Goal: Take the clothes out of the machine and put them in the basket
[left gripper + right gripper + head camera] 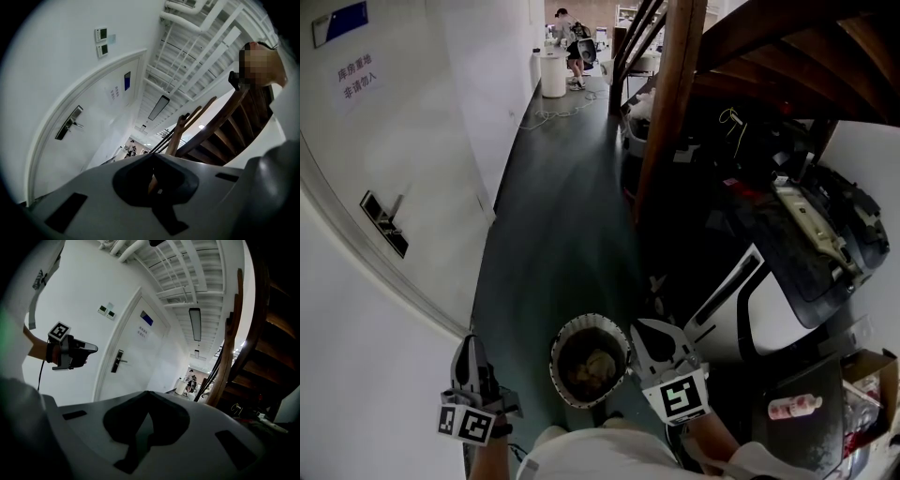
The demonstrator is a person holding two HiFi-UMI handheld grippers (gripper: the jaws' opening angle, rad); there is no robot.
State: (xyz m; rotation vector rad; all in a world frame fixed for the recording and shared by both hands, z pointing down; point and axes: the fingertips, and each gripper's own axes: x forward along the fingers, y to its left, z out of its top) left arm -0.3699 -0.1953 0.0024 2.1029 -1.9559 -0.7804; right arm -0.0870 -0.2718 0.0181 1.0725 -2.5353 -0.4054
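Note:
A round white laundry basket (558,342) stands on the dark floor just ahead of me, with a crumpled beige garment (592,367) inside. My left gripper (472,361) hangs to its left, jaws together and empty. My right gripper (654,336) sits at the basket's right rim, also shut with nothing in it. The white washing machine (769,314) lies to the right, its dark top (811,253) cluttered. In the left gripper view the left gripper (153,155) points up at the stairs. In the right gripper view the right gripper (148,392) faces the corridor, and the left gripper (91,348) shows at left.
A wooden stair post (666,112) and a dark staircase rise above the machine. A white door (403,150) with a handle (384,225) lines the left wall. A small bottle (794,407) and a cardboard box (872,370) lie at the right. A person (572,42) sits far down the corridor.

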